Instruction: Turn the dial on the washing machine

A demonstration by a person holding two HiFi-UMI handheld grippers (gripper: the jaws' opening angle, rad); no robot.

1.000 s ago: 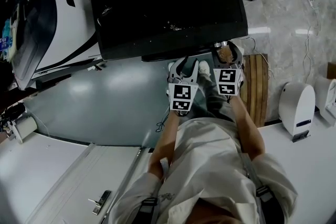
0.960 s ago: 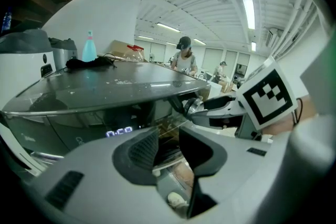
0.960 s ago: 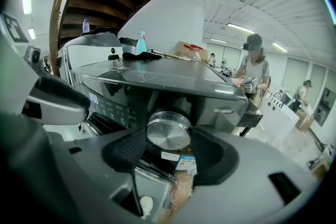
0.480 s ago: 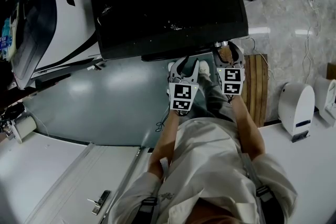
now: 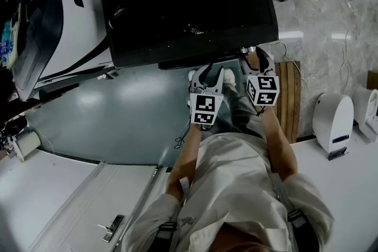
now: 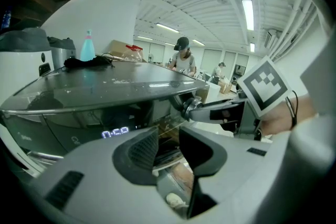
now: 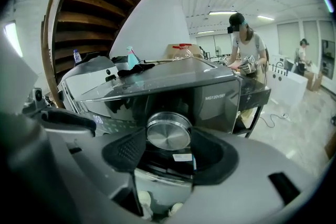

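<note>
Right gripper is clamping its half-open jaws around the metal dial on the washing machine front panel, looks set for twisting it. Left gripper is idling alongside, jaws apart, holding nothing.

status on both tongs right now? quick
Left tongs: open, nothing between the jaws.
Right tongs: closed on the silver dial.

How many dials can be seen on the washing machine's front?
1. The silver dial sits on the front panel of the dark washing machine, clamped between the jaws of the right gripper. Further dials could be hidden behind the grippers.
</note>
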